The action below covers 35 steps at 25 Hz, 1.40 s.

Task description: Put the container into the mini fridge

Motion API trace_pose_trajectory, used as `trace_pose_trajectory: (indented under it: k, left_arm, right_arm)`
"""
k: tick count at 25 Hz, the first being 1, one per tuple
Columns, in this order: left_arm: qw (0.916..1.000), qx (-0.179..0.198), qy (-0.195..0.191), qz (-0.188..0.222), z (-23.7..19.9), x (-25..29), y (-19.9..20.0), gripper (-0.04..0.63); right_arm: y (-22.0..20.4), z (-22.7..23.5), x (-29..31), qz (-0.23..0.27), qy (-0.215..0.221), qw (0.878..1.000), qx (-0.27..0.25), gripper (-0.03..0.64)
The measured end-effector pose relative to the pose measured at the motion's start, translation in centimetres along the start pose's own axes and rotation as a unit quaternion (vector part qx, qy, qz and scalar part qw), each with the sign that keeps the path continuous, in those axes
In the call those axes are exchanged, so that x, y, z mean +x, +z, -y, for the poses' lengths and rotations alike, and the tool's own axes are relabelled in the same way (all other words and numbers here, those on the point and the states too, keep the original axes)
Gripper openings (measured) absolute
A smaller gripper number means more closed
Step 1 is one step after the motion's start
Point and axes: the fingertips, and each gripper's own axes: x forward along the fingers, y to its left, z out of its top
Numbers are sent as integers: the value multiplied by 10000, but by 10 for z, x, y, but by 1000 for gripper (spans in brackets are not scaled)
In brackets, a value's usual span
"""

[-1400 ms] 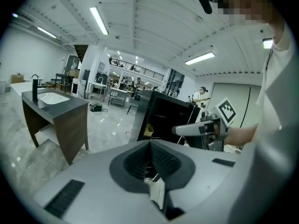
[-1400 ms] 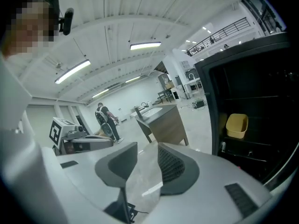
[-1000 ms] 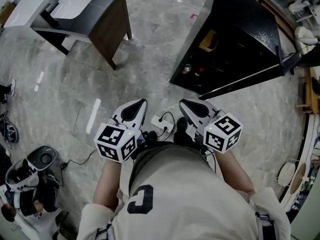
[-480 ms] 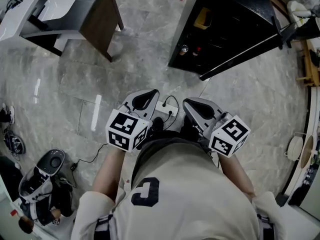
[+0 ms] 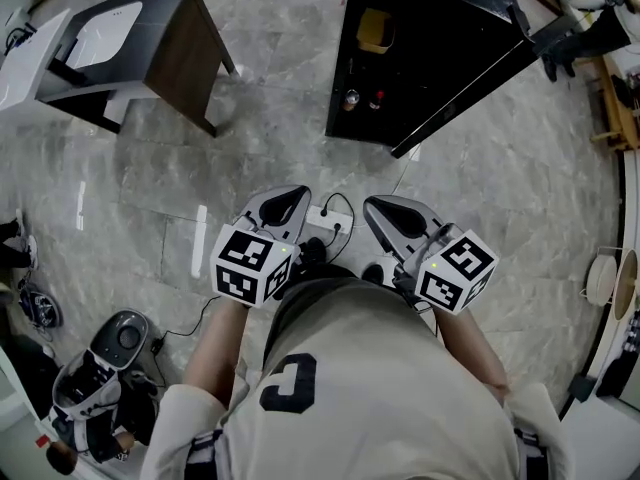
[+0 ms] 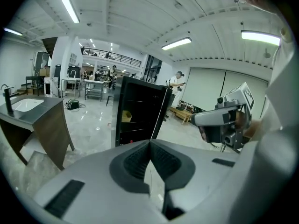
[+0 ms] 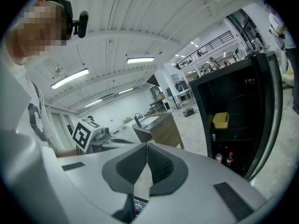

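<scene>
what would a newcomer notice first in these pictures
The black mini fridge stands open at the head view's top, a yellow container on its upper shelf. Below, at the person's waist, the left tongs and right tongs are both shut and empty.

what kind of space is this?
Probably an open lab or showroom hall: a freestanding sink unit and an open black fridge stand alone on polished stone floor, with a railed mezzanine behind.
</scene>
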Motion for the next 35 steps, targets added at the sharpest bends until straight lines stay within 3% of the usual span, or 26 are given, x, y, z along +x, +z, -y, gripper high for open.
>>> trace_pose_trajectory:
  k: [6,25,30,35]
  left_arm:
    - [9996,185,-156,-124,52,11,-2,40]
    - [9990,309,326,60,189,18,-15,40]
    - [9985,70,474,251,207,17,-8,40]
    - [9971,496,537,209,200,17,-5,40]
  right_arm:
    - [-4,7,-47,152,60,9998,-77,29]
    - [-41,23,-179,370,388,9985,-59,29]
    - [-42,20,-192,271,628,9976,-101,29]
    - [-36,17,-184,366,655,9970,-175,29]
